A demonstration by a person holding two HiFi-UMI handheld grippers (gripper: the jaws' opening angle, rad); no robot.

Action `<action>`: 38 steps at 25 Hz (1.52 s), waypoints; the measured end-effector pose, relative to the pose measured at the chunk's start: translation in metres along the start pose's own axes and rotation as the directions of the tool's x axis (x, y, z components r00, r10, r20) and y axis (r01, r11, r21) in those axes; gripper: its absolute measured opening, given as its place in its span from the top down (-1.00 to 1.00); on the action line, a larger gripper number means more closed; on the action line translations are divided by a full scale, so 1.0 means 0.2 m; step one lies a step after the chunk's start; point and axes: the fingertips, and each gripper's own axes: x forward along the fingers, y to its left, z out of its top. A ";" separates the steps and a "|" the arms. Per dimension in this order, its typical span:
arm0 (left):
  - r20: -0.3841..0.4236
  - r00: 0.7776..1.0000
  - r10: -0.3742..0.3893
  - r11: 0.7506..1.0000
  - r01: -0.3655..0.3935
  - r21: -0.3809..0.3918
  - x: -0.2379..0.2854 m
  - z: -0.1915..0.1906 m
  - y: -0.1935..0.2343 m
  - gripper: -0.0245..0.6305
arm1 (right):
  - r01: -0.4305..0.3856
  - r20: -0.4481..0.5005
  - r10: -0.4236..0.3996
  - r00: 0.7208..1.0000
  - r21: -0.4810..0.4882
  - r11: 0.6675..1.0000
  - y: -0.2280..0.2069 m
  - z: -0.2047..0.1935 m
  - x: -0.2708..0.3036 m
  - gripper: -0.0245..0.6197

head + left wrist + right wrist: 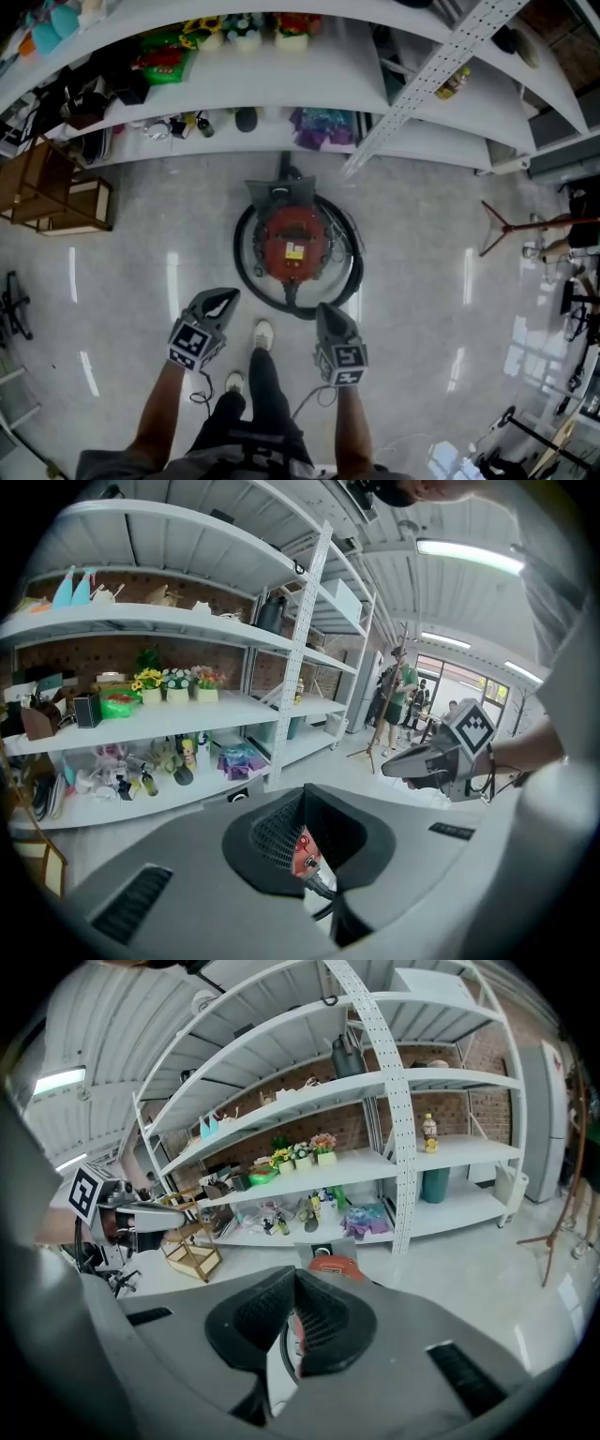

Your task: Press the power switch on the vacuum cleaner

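Grippers side by side and low over the pale polished floor (422, 272), and here is the picture: the left gripper (228, 298) has its two dark ribbed jaws clenched tip to tip with nothing between them; the right gripper (324, 310) is likewise pinched together and empty; neither touches anything. Just ahead of both tips sits the round red canister vacuum cleaner (292, 246), ringed by its coiled black hose (246, 267), a small yellow label on its lid; it lies between the two tools' lines of aim, a touch nearer the right one. From the left gripper's own view, a sliver of that red body (304, 853) peeps through the slot behind the closed tips (302, 794), with the right gripper (392, 760) off to its right; from the right gripper's view the red lid (336, 1265) shows just above the closed jaws (295, 1279), the left gripper (178, 1214) out to its left. Beyond the vacuum cleaner, past both tips, stands the white metal shelving (281, 94) loaded with flowers, bottles and oddments; a person's light shoe (263, 333) is planted on the floor between the two tools.
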 end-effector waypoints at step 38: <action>-0.074 0.996 -0.044 0.998 0.041 -0.050 0.30 -0.35 0.11 0.90 | -0.010 -0.166 0.006 0.986 -0.021 1.000 -0.25 -0.49 0.82 0.91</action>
